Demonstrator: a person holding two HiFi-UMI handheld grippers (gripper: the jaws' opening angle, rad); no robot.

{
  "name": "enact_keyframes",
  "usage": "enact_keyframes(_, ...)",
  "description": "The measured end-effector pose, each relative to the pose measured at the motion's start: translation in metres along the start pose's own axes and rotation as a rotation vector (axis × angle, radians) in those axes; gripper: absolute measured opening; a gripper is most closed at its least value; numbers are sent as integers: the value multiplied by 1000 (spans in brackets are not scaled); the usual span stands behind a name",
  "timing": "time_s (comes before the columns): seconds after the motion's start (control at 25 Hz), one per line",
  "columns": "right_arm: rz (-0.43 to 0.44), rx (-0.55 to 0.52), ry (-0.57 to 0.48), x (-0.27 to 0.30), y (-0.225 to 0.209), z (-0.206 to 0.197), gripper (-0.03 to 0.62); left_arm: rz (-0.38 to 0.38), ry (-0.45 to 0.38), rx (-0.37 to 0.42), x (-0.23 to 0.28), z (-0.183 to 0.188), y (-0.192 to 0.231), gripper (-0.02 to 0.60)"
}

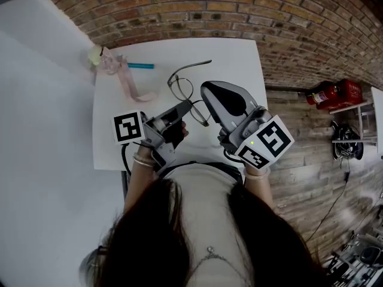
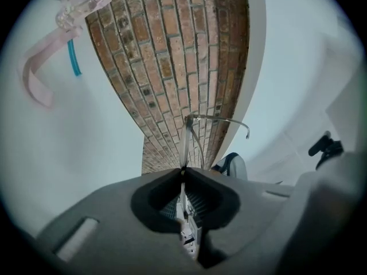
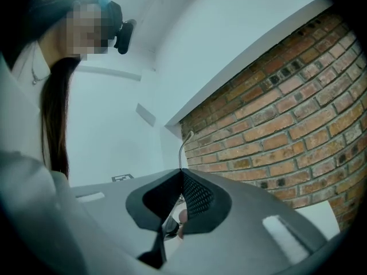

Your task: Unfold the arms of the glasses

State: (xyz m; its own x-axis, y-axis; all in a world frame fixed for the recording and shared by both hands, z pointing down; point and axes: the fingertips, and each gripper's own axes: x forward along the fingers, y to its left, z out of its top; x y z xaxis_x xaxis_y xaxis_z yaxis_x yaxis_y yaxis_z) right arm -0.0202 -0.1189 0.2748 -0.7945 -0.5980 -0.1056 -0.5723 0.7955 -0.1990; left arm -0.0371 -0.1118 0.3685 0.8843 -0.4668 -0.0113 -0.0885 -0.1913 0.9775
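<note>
Centre-frame above the table [image 1: 239, 58], the glasses [image 1: 181, 88] are pinched at the frame by the jaws of the left gripper [image 2: 183, 171], and apparently at one arm [image 3: 182, 145] by those of the right gripper [image 3: 181, 173]; over-twisting could bend that arm or let it slip.

I'm in some workshop-ish room: bare brick wall [image 1: 239, 11], plain white tabletop [image 1: 239, 58], wood plank floor [image 1: 299, 154], red fire extinguishers [image 1: 332, 93] on the side.

Dark-rimmed glasses [image 1: 181, 88], white table [image 1: 239, 58]
</note>
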Motion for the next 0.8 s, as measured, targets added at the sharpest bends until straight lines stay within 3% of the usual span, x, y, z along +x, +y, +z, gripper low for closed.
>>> enact_keyframes(0.8,32,-11,102,12,10,-26,11,52,-25,89,0,1,-3,20)
